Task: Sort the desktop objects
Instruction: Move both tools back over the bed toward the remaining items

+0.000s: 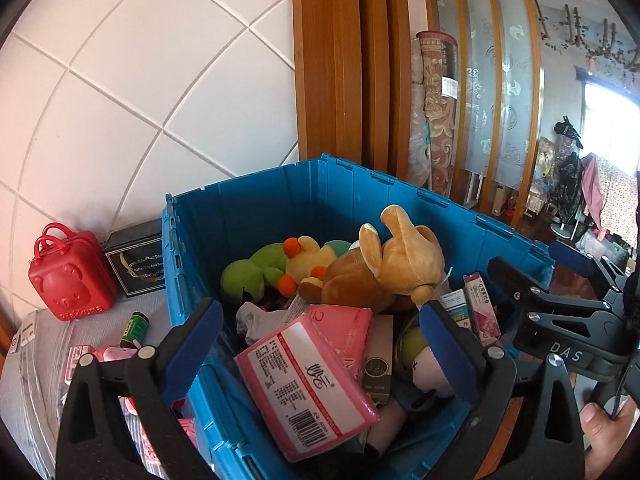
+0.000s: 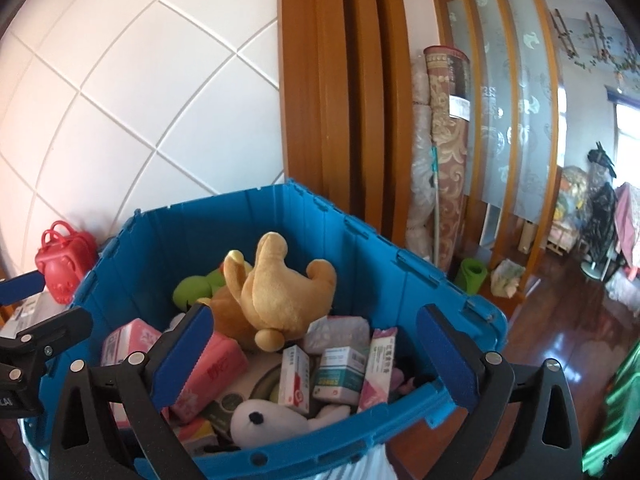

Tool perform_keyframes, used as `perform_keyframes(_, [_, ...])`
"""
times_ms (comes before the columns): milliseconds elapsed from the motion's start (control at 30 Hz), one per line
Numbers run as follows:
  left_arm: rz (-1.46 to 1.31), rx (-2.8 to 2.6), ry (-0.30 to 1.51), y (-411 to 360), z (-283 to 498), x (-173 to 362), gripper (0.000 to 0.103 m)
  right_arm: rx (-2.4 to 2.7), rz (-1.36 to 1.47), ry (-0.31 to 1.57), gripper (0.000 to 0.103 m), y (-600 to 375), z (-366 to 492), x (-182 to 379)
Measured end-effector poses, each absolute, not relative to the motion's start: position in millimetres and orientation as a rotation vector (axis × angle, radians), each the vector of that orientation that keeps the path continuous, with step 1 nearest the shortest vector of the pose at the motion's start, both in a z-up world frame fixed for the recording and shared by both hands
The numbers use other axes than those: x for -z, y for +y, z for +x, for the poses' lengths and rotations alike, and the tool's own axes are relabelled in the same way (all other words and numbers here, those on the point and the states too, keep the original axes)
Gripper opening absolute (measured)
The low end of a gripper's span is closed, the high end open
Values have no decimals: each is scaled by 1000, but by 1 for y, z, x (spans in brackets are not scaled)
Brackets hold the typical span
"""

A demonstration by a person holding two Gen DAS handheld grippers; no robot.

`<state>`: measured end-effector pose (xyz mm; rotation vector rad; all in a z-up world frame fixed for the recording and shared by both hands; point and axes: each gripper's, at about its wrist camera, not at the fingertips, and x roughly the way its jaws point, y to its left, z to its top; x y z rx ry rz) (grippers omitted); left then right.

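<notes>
On the far left of the left wrist view we see a red bear-faced case (image 1: 70, 276) standing against the tiled wall (image 1: 120, 80), with a black box (image 1: 136, 260) just beside it. In front of them a small green can (image 1: 135, 328) lies on the grey striped worktop (image 1: 48, 360).

Next comes the blue crate (image 1: 248, 208), filled with things. At its back lie a green plush toy (image 1: 248, 272) and a yellow plush toy (image 1: 308, 260), and a brown plush rabbit (image 1: 392, 264) rests on top of the pile. Nearer to us a pink tissue pack (image 1: 308, 388) lies tilted on the heap, with a white plush toy (image 1: 430, 372) to its right.

Our left claw (image 1: 320, 340) hangs above the near part of the crate with its blue pads spread wide, holding nothing.

In the right wrist view our right claw (image 2: 320, 352) is also spread wide and empty, over the right half of the crate (image 2: 400, 272). Between its pads we see the rabbit (image 2: 276, 296), several small medicine boxes (image 2: 340, 372) and the white toy (image 2: 272, 420).

Right of the crate stand wooden slats (image 2: 340, 100) and rolled carpets (image 2: 444, 152), then a dark wooden floor (image 2: 560, 320).
</notes>
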<state>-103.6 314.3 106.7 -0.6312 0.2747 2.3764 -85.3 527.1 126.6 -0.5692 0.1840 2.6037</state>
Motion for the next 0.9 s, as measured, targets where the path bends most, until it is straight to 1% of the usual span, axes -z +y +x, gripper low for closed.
perform_keyframes(233, [-535,-2423,209,273,-93,-115,100,-2668,-487,189,103,493,-70,-144])
perform_keyframes(433, [-597,-2474,173,213,-110,-107,100,-2771,-422,170,103,436,-75,-159])
perform_keyframes(633, [-667,-2560,121,123,-142,-90,100,-2872,-428,160,103,366,-99,-162])
perform_keyframes(733, [-704,-2619,141,77,-158,-76,100,-2918,-445,142,103,327,-116,-160])
perform_keyframes(900, [-833,-2737,164,-15,-200,-39,100,-2977,-520,122,103,262,-155,-144])
